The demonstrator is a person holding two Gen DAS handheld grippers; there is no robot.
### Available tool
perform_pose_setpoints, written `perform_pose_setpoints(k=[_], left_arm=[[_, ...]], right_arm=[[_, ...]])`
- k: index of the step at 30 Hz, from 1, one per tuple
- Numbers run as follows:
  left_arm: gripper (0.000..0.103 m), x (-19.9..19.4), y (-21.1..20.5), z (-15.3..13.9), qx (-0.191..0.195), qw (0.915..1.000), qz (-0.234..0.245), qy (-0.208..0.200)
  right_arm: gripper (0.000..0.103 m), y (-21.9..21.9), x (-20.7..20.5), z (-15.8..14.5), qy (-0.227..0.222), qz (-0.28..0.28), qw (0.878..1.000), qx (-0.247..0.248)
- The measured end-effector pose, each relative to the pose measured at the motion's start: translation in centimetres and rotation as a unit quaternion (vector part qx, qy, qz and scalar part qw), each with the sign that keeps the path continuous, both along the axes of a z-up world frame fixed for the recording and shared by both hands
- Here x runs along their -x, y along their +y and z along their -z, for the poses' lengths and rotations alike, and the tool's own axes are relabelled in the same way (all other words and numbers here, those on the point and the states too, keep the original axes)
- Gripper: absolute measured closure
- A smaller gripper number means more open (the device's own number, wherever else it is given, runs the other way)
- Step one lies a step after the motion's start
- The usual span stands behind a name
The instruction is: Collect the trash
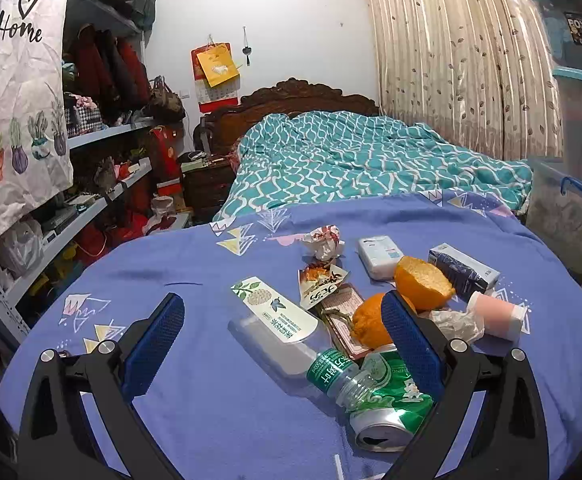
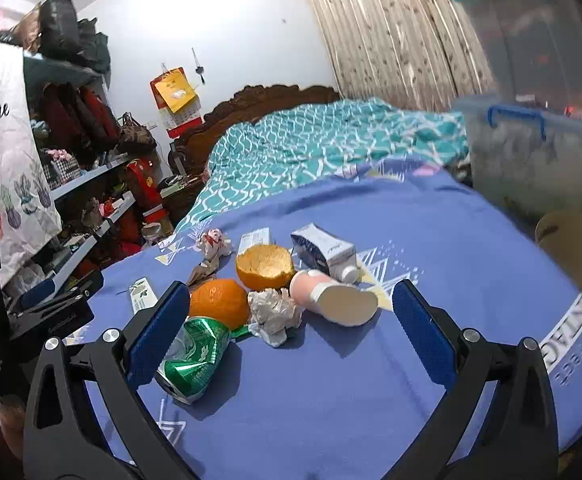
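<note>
Trash lies clustered on the blue-covered surface [image 2: 431, 232], presumably heaped for collection: the left hand-held gripper [image 1: 283, 344], jaws spread wide and empty, frames a clear plastic bottle [image 1: 291, 340] between its fingers, with a crushed green can [image 1: 391, 404] just beside its right finger. The right hand-held gripper [image 2: 287, 336], likewise open and holding nothing, has crumpled foil [image 2: 273, 312] and a toppled pink cup [image 2: 331, 296] ahead between its fingers, orange peel halves [image 2: 265, 266] beyond. A tan container [image 2: 571, 248], partly cut off at right, may be the bin.

White wall [image 1: 275, 8]; leaf-print curtains [image 1: 451, 60]; teal-quilted bed [image 1: 363, 156]; cluttered shelves [image 1: 103, 136].
</note>
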State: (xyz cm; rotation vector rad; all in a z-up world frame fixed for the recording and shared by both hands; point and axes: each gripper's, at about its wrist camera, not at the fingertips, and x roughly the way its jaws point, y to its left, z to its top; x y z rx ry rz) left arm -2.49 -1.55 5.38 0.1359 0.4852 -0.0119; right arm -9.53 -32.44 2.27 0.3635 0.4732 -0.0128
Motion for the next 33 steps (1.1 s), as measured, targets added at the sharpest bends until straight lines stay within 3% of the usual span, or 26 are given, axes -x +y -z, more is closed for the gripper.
perform_pose_setpoints(k=[3,5,8,10,15,33], left_arm=[[0.009,0.0,0.2,0.2,0.003,1.0000,-0.003,-0.001],[0.009,0.0,0.4,0.3,0.003,1.0000,-0.006,-0.003],[0.009,-0.2,0.6,0.8,0.005,1.0000,-0.007,0.000],[0.009,-0.4,0.8,1.0,0.011,0.9999,-0.008,0.006],[0.009,-0.9,1.0,1.6,0.014,0.9996,-0.010,0.022],[0.009,-1.5,1.9,3.2,0.009,0.9989,-0.020,0.042]], right_arm=[[0.003,-0.5,-0.6,0.8,0.022,-0.009,0.999,-0.031],[0.003,-0.7,0.4,0.3,-0.004,0.013,0.999,-0.029],[0.003,-0.2,2.8,-1.3,-0.080,0.060,0.995,0.000],[0.003,0.2,3.2,-1.2,-0.095,0.063,0.993,0.008],[0.003,-0.1,2.2,-0.3,-0.054,0.048,0.997,-0.005],[0.003,1.0,1.2,0.7,-0.020,0.013,1.000,-0.003]])
